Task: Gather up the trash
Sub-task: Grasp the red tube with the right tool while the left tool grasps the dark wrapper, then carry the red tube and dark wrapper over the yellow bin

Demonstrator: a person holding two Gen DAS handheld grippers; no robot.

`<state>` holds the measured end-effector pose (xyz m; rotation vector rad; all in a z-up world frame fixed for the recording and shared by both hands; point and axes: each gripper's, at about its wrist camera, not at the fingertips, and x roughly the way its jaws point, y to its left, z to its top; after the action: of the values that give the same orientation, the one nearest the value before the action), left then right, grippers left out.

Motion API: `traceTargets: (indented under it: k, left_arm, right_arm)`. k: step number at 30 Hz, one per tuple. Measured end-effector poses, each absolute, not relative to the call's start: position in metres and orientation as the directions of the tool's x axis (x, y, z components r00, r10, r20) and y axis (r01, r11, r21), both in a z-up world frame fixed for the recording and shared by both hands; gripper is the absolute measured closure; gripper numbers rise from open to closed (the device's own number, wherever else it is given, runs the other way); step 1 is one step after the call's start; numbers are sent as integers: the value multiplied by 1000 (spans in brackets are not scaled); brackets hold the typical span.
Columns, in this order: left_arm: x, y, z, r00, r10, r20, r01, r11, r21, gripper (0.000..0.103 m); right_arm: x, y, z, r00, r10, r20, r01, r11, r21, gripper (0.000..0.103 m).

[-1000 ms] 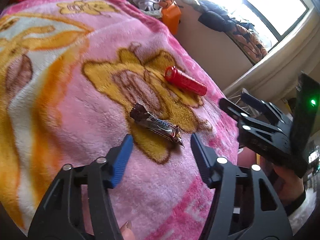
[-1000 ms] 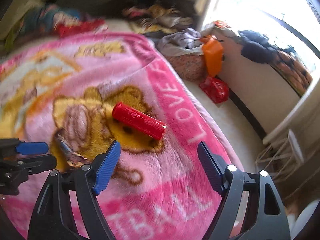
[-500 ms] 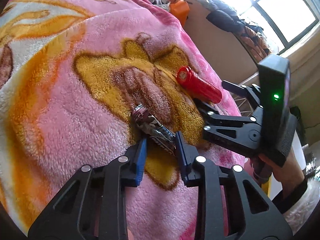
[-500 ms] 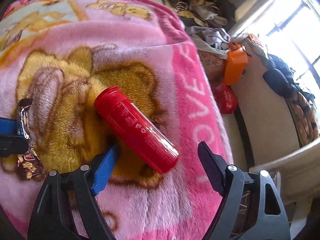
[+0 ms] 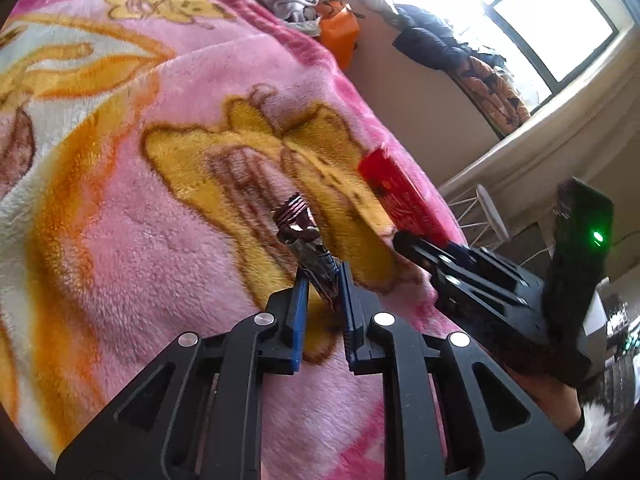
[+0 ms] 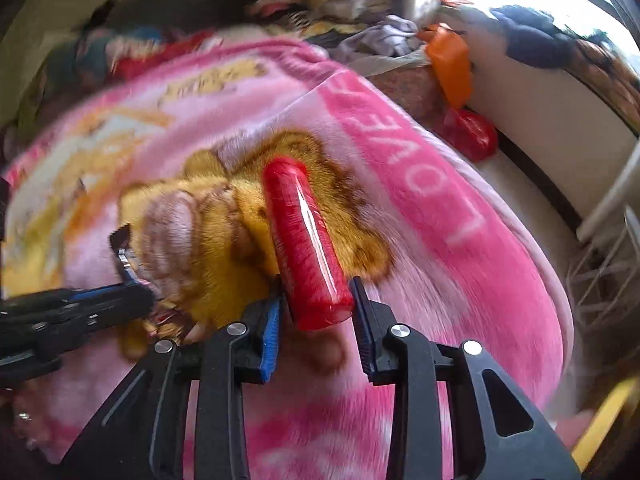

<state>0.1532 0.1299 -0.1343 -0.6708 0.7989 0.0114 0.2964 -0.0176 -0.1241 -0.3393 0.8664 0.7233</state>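
**Both claws on trash, lift pending**

My left gripper (image 5: 322,280) is pinched narrow on the near end of the candy wrapper (image 5: 304,240). My right gripper (image 6: 316,300) clamps the red tube (image 6: 304,240) at its near end, prob. for a clean lift. Both items lie over the bear print on the pink blanket (image 5: 120,240), tube just beside the wrapper, window side.

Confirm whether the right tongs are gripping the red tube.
Yes, the right tongs are closed on the near end of the red tube.
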Motion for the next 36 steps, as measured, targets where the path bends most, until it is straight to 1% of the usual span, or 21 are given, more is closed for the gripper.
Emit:
traceTargets:
  k: [6, 13, 19, 27, 36]
  left_arm:
    - [147, 108, -112, 732, -240, -638, -193, 825, -531, 95]
    - [141, 76, -86, 751, -284, -596, -97, 846, -525, 95]
    - [139, 39, -63, 759, -322, -566, -2, 869, -495, 95]
    - [143, -3, -49, 747, -379, -546, 98, 875, -474, 95]
    - [143, -44, -44, 722, -431, -541, 183, 873, -451, 95]
  right_arm:
    - [267, -66, -95, 507, 490, -709, -617, 781, 99, 76]
    - [233, -113, -69, 578, 522, -627, -571, 808, 147, 76]
    - [218, -158, -53, 647, 497, -579, -492, 852, 181, 76]
    - [206, -219, -49, 707, 429, -562, -369, 902, 225, 76]
    - [192, -279, -57, 746, 334, -576, -226, 941, 253, 76]
